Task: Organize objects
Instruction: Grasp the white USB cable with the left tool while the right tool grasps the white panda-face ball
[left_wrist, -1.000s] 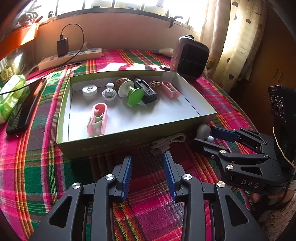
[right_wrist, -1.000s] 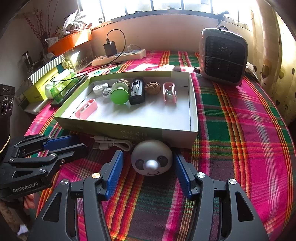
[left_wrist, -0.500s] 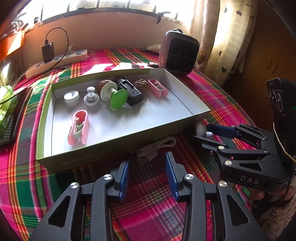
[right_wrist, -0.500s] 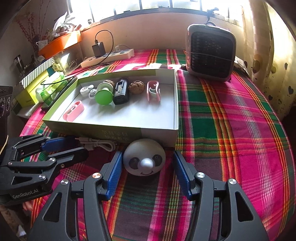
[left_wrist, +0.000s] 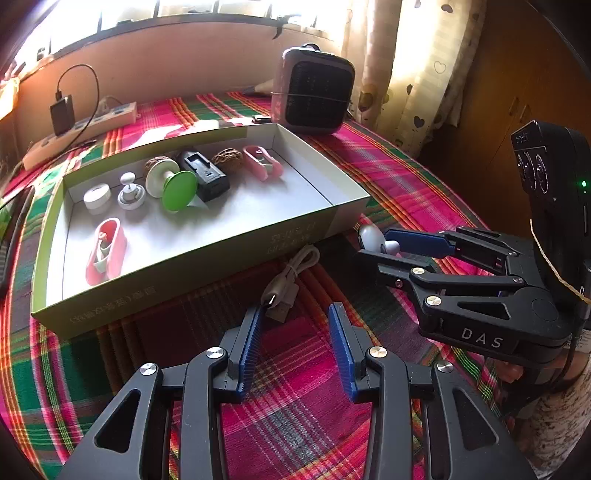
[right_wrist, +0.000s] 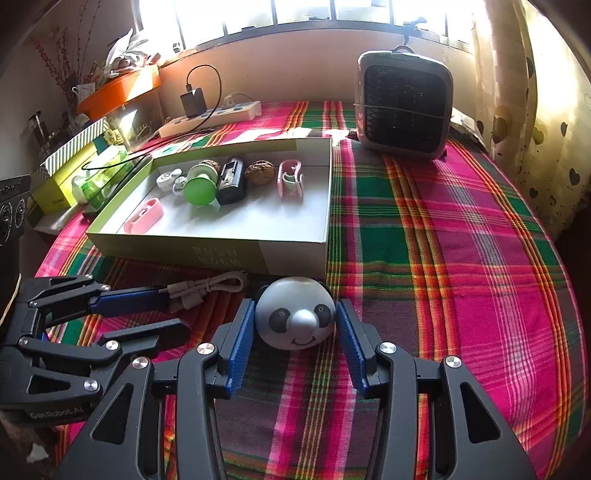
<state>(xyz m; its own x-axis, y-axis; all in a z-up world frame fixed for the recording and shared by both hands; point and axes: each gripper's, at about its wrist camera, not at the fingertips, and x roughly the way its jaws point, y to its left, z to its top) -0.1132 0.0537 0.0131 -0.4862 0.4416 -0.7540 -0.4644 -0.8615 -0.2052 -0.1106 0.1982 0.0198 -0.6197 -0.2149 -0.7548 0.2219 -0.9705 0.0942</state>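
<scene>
The grey panda-faced ball (right_wrist: 295, 314) (smiling, silver nose) sits pinched between the closing right gripper (right_wrist: 295, 325), while only the left view shows the left gripper (left_wrist: 295, 325) spread, empty.

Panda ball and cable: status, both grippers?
Right gripper just closing, pads at the panda ball, still on the cloth. Left gripper open, tips at the coiled USB cable, no grip. Box wall directly behind both.
</scene>
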